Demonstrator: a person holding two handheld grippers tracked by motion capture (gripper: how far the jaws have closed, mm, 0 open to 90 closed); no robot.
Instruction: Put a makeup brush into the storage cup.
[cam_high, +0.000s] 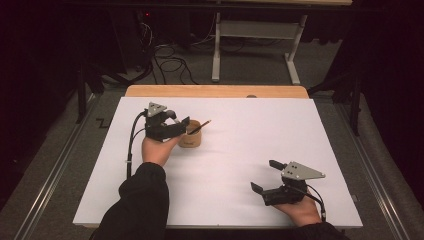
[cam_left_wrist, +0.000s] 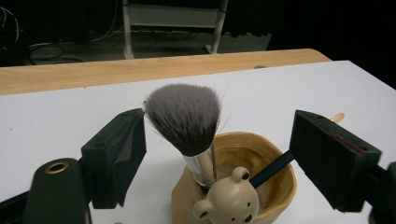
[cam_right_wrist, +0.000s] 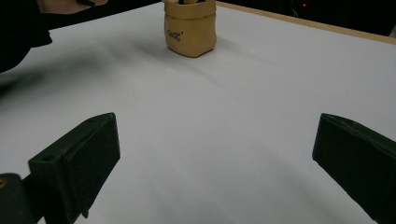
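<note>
The white sheet (cam_high: 225, 165) covers the table; a strip of bare wood (cam_high: 215, 91) shows along the far edge. Beyond it, dark floor with cables (cam_high: 170, 65) and a white frame (cam_high: 255, 45). The cup (cam_high: 190, 137) stands left of centre, nearer the far edge, holding a brush (cam_left_wrist: 187, 121) and a pencil (cam_left_wrist: 271, 170). The left gripper (cam_high: 175, 127) hangs over the cup, jaws spread either side of the brush, not pressing it. The right gripper (cam_high: 265, 177) sits near the near right corner, jaws spread, empty.

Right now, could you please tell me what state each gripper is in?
Left gripper: open around the brush in the cup, not gripping it.
Right gripper: open, holding nothing.
</note>
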